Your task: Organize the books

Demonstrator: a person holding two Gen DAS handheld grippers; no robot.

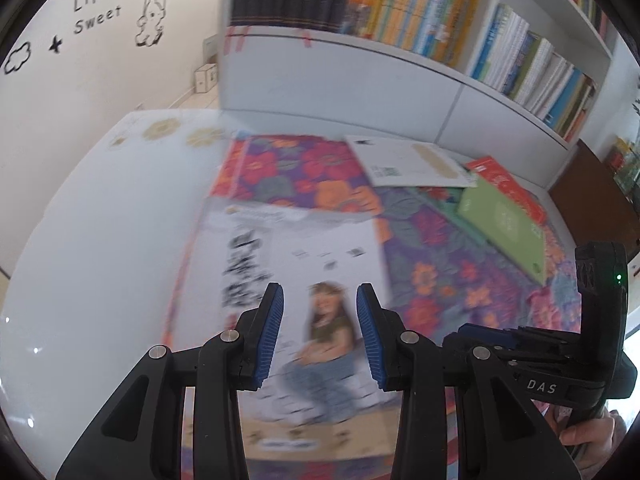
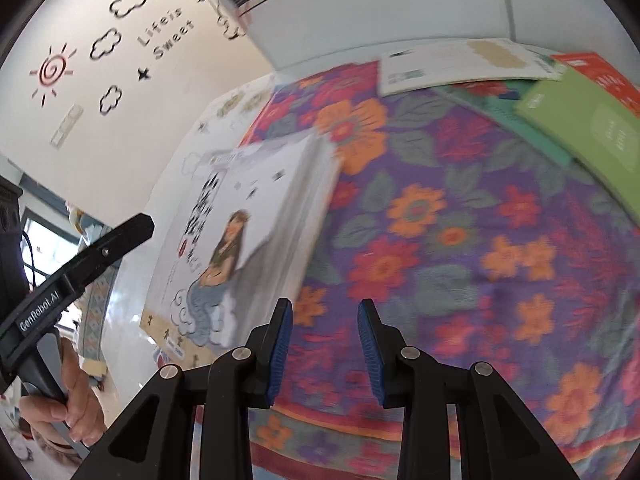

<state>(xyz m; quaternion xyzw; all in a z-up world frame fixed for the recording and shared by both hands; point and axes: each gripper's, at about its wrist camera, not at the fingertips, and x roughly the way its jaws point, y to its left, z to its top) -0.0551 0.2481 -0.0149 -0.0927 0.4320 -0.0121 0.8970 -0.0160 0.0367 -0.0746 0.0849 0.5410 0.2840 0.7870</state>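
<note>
White book (image 2: 248,240) tilted on the floral cloth (image 2: 460,240), jaws apart

The setting is a domestic reading room or child's study. Indicators: a white built-in bookshelf (image 1: 472,60) with compartments densely packed with upright books (image 1: 420,12), closed white cabinet fronts beneath it, and a wall (image 2: 132,92) carrying decorative decals (a red sun, outlined clouds, a tree branch, a bear on a swing, the lettering "Life is Sweet"). A white table (image 1: 100,240) stands against the shelf unit, partly covered by a flowered cloth (image 2: 460,240) in purple, red and orange. A small cardboard box (image 1: 206,76) sits on the tiled floor in the corner.
</note>
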